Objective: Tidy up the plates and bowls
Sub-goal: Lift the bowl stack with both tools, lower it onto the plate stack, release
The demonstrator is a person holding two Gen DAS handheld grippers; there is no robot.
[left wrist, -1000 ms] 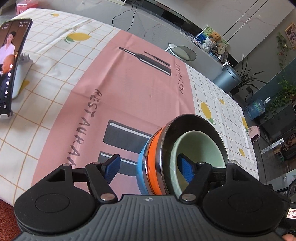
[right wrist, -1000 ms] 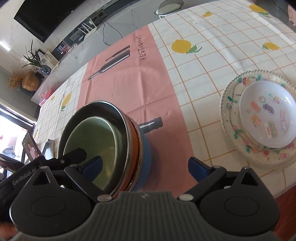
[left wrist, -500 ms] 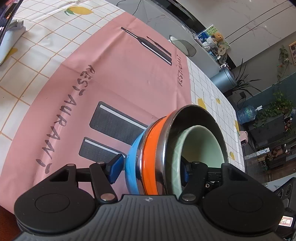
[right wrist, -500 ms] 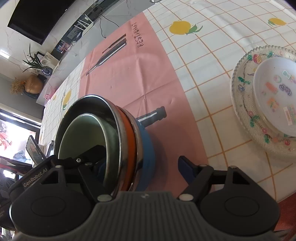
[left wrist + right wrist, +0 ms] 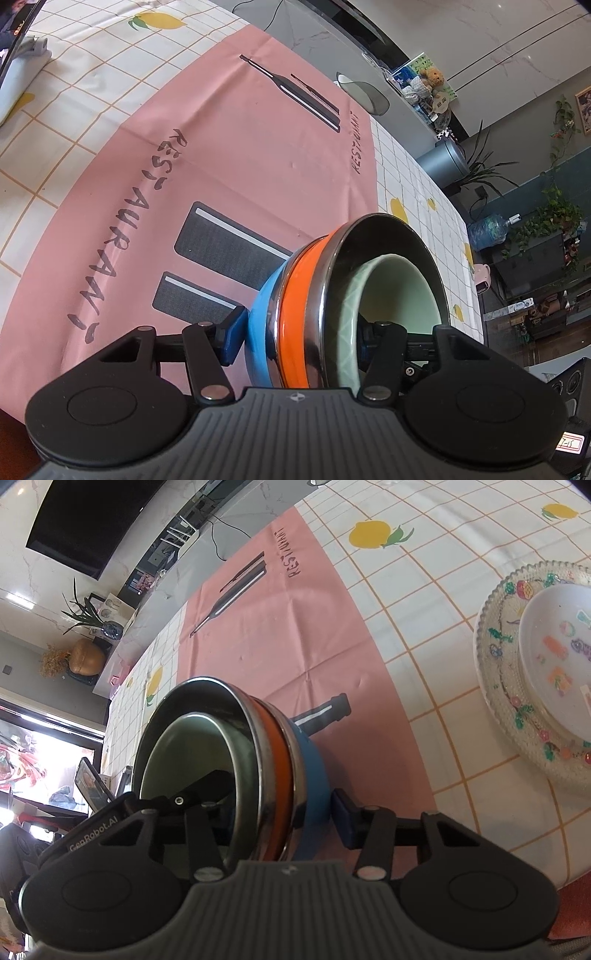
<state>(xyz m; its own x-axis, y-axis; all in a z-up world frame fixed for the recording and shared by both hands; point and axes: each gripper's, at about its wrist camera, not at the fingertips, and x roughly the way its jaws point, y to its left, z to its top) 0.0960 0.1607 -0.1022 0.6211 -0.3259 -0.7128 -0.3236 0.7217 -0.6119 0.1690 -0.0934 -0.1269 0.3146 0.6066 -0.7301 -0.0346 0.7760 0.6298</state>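
Both sets of tongs have just been closing on the stack of bowls [image 5: 306,314] since a second ago, and we now see each one straddling its wall. On our left gripper [image 5: 299,341], one blue pad presses the blue outer bowl low in the frame while the other sits inside the pale green bowl [image 5: 399,291] — clamped on the stack at a middling width. Our right gripper [image 5: 284,812] is likewise partly closed: its outer pad touches the blue side, but its inner pad is hidden, so we cannot tell if it grips. The stack sits on the pink mat [image 5: 229,147], appearing tilted in both lower-centre views. Patterned plates [image 5: 535,672] lie at the right edge of the right wrist view.
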